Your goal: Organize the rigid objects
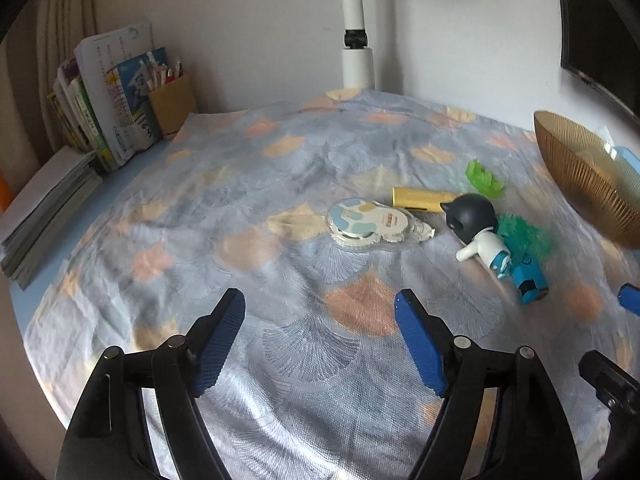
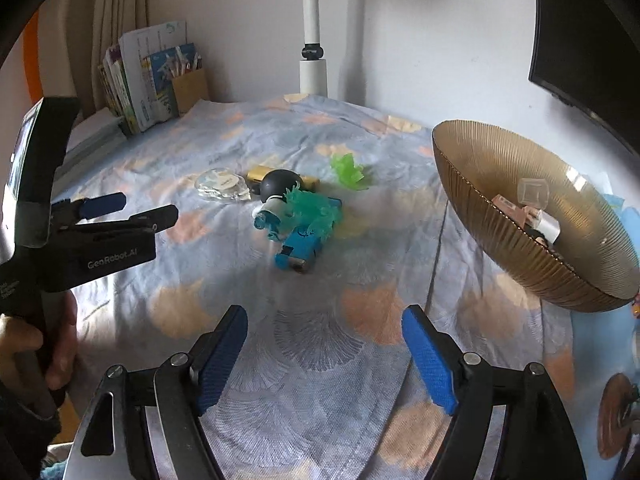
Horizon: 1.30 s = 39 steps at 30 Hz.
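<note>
Awaiting pickup: toy cluster, namely dark-headed figurine [image 2: 279, 192], blue block [image 2: 304, 246], yellow tube [image 1: 424, 199], mid-cloth, left of amber bowl [image 2: 500, 240]. Left gripper [image 1: 320, 304] and right gripper [image 2: 324, 322]: both wide open, empty. Step: approach. Next: close on one toy, carry bowlward.

A black-headed figurine [image 2: 276, 196] lies on its side mid-worktop, touching a blue toy block [image 2: 304, 246] and teal frilly piece [image 2: 312, 210]. At its ten o'clock lie a correction-tape dispenser [image 2: 222, 184] and yellow tube [image 1: 420, 199]; a green piece [image 2: 349, 172] sits at two o'clock.
</note>
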### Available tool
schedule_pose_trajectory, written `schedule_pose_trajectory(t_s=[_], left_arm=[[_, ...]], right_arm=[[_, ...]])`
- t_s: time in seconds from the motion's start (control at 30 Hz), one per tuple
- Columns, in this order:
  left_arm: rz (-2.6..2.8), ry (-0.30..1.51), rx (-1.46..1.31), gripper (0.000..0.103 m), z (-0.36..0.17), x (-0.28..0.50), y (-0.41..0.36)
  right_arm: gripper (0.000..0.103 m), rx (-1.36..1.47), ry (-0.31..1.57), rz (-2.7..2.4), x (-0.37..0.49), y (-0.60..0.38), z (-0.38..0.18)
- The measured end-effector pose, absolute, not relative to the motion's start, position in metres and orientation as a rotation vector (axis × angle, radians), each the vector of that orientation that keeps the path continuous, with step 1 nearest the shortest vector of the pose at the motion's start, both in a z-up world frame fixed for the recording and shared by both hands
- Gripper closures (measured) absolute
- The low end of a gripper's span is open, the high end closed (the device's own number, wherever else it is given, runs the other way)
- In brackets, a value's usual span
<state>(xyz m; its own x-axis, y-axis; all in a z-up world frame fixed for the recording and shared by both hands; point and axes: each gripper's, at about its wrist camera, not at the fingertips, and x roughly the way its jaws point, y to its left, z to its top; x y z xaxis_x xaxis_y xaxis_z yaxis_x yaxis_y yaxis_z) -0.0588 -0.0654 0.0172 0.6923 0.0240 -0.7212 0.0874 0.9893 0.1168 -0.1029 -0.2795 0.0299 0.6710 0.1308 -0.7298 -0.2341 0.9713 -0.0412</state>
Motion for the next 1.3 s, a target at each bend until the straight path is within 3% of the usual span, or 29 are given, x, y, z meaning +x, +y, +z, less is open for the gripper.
schedule_pose_trajectory(t_s=[0.6,1.3], left_arm=[[0.023,0.82,0.161,0.027,0.013,-0.056,-0.063],[0.01,0.807,0.198,0.027,0.014,-0.061,-0.068]], right_arm=[[0.016,-0.17,0.771,0.216,-0.11,-0.276,0.032],[0.016,-0.164,0.806,0.166,-0.1,-0.281,0.027]])
